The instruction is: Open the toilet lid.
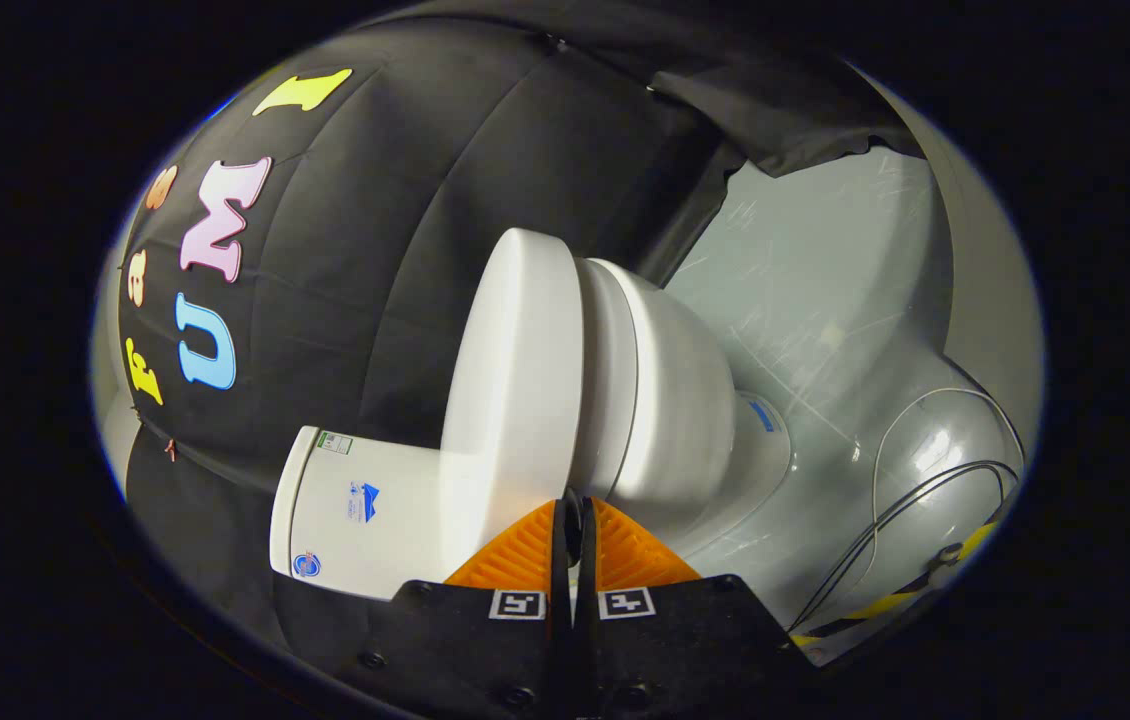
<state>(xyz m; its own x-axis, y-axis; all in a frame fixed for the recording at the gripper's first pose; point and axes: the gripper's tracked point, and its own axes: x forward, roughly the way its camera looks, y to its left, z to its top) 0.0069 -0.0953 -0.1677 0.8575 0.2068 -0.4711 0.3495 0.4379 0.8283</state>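
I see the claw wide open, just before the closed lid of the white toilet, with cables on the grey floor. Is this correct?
One detail is wrong: in the gripper view the claw is shut, its fingers together. The rest holds: it sits just before the closed lid of the white toilet, with cables on the grey floor.

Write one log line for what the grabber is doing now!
gripper: jaws nearly closed, at lid edge | toilet lid: down on bowl | tank: beyond lid | cables: on floor

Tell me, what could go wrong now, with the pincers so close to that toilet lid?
The gripper looks closed, its tips at the lid edge beside the seat. Nothing visibly sits between the fingers, so they could slip off and leave the lid shut. The cables on the floor nearby might snag a foot.
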